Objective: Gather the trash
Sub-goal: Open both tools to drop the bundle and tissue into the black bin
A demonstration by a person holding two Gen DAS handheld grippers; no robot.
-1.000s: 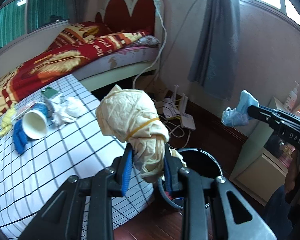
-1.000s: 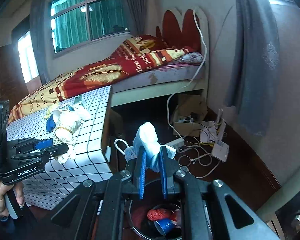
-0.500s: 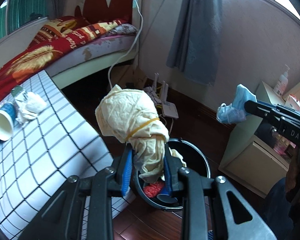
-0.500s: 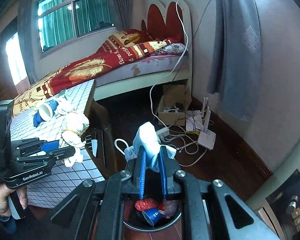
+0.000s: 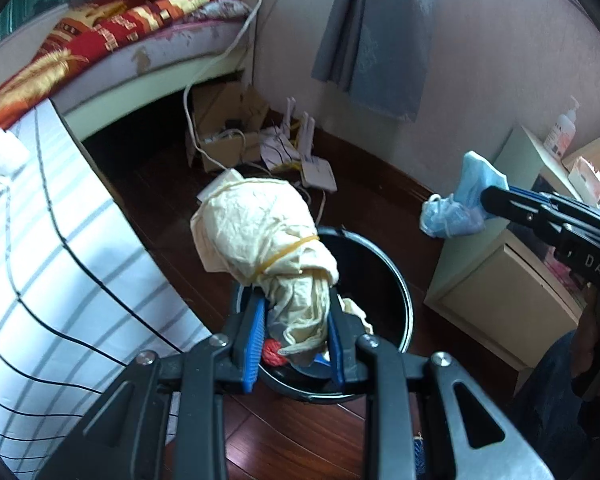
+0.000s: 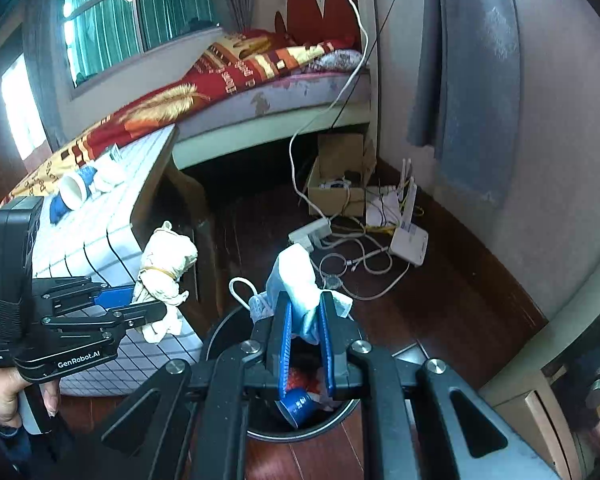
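Observation:
My left gripper is shut on a cream crumpled bundle tied with a rubber band and holds it over the black trash bin; it also shows in the right wrist view. My right gripper is shut on a blue-and-white face mask above the bin, which holds red trash and a blue cup. The mask also shows in the left wrist view. On the checked table lie a paper cup and tissue wads.
A bed with a red blanket stands behind. A cardboard box, a power strip, cables and a white router lie on the wooden floor. A pale cabinet stands right of the bin. Grey curtains hang on the wall.
Both grippers have moved with their loads toward and over the bin. The table has slid left in the left wrist view, and the bin's inside now shows under both grippers.

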